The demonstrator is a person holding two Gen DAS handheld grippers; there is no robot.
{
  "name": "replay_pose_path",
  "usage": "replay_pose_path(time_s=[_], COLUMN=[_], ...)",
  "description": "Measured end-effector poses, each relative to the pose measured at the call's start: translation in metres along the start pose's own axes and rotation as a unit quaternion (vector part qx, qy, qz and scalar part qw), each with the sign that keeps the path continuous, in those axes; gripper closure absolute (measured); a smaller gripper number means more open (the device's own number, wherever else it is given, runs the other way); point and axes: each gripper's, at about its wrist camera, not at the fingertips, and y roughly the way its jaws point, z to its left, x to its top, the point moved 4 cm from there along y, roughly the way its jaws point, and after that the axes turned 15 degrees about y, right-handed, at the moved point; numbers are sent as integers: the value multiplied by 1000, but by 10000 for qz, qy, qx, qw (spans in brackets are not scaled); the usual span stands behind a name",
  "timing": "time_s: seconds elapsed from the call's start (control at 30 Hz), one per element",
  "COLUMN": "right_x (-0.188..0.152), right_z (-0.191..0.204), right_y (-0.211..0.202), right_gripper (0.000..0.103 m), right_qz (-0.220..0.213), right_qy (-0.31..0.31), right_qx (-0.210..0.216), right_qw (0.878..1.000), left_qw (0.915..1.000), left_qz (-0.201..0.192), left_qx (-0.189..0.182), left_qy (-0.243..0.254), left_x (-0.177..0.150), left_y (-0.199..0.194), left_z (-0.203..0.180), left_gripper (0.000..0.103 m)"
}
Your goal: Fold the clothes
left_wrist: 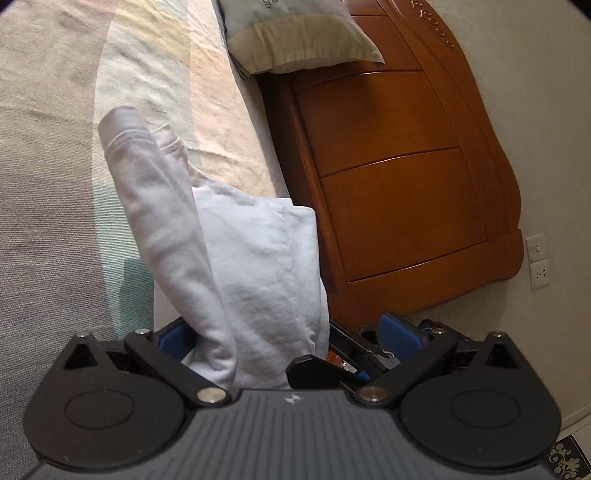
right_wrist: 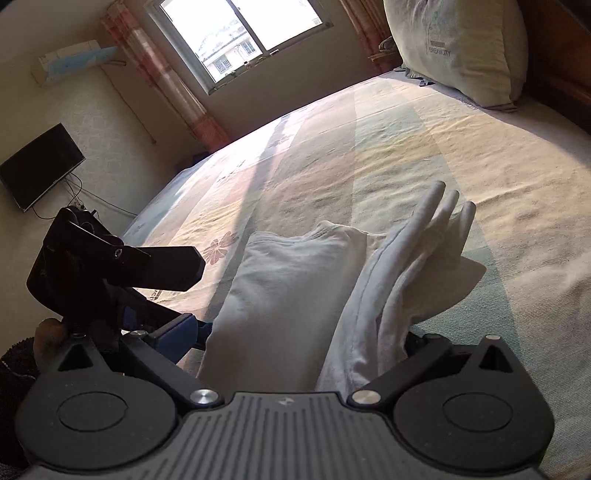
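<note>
A white garment (left_wrist: 255,258), folded into a thick bundle, lies on the bed with a rolled sleeve (left_wrist: 147,177) sticking out ahead. In the left wrist view it sits between the fingers of my left gripper (left_wrist: 286,332), which stand wide apart; the cloth touches the left blue pad (left_wrist: 173,334), and a gap shows before the right pad (left_wrist: 400,332). My right gripper (right_wrist: 303,336) is just as wide, with the same garment (right_wrist: 280,288) filling the space between its fingers. The right finger is hidden behind the cloth. The left gripper's black body (right_wrist: 110,266) shows at the left of the right wrist view.
The striped bedspread (right_wrist: 406,155) stretches ahead to a pillow (right_wrist: 461,51) by the wooden headboard (left_wrist: 399,177). A window (right_wrist: 240,33), curtains and a wall television (right_wrist: 40,166) are beyond the bed. A person's hand (right_wrist: 48,332) holds the left gripper.
</note>
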Motion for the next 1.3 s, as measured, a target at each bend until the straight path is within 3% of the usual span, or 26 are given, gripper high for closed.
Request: replay_pose_path(time_s=[0.3, 0.53, 0.8, 0.9, 1.03, 1.13, 1.2, 1.3], right_x=[67, 99, 88, 86, 84, 80, 73, 61], right_z=[-69, -114, -161, -179, -184, -163, -150, -161], right_y=[-44, -57, -41, -48, -68, -76, -66, -38], right_gripper=[0, 0, 0, 0, 0, 0, 0, 0], right_qz=[-250, -349, -226, -323, -741, -1070, -1039, -890], right_qy=[-187, -166, 102, 329, 166, -100, -339, -682], right_qx=[-536, -938, -1504, -1875, -2737, -2660, -2497, -2854], right_qw=[9981, 9948, 9883, 9812, 9588, 9579, 9621, 9518], left_qw=[9986, 9974, 9971, 9950, 9773, 9611, 9506, 9397], left_qz=[89, 303, 690, 897, 882, 813, 848, 913], left_qx=[-513, -634, -191, 272, 1197, 1747, 1993, 2172], left_qy=[-113, -164, -258, 335, 1512, 1980, 2222, 2478], left_x=[34, 39, 29, 26, 20, 18, 12, -3], left_y=[107, 154, 158, 132, 83, 55, 46, 30], left_z=[-16, -10, 16, 14, 7, 14, 14, 15], left_gripper=[2, 2, 2, 2, 2, 2, 2, 2])
